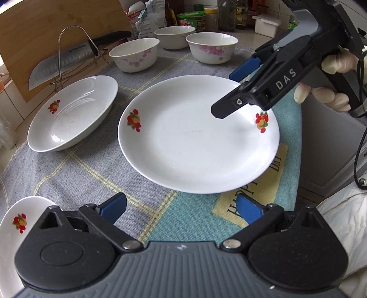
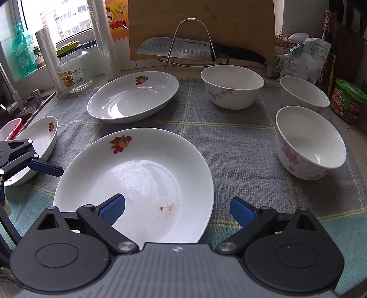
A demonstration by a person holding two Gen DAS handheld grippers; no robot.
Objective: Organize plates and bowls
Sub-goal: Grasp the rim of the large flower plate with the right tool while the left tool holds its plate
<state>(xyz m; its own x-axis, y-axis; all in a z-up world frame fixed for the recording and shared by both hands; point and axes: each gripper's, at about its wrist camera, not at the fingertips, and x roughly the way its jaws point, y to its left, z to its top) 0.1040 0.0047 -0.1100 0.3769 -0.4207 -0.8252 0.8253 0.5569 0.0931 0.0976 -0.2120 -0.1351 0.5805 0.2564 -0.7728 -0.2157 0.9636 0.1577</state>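
Note:
A large white plate (image 1: 197, 137) (image 2: 137, 183) with fruit decals lies mid-cloth. My right gripper (image 2: 177, 209) (image 1: 229, 91) stands open astride its rim, one finger over the dish, the other outside; the pads do not press it. My left gripper (image 1: 181, 209) is open and empty over the cloth, just short of the same plate's opposite rim. A deeper plate (image 1: 73, 114) (image 2: 133, 98) and a small plate (image 1: 13, 229) (image 2: 36, 146) lie nearby. Three bowls (image 1: 134, 55) (image 1: 175, 36) (image 1: 212, 47) stand behind; in the right wrist view they are bowls (image 2: 231, 86) (image 2: 304, 94) (image 2: 309, 142).
A knife (image 2: 197, 49) rests on a wire rack (image 2: 192, 41) against a wooden board (image 2: 201, 18). Jars, bottles and packets line the back wall. A sink (image 2: 20, 107) lies beyond the cloth's left side. The counter edge (image 1: 302, 160) drops off beside the plate.

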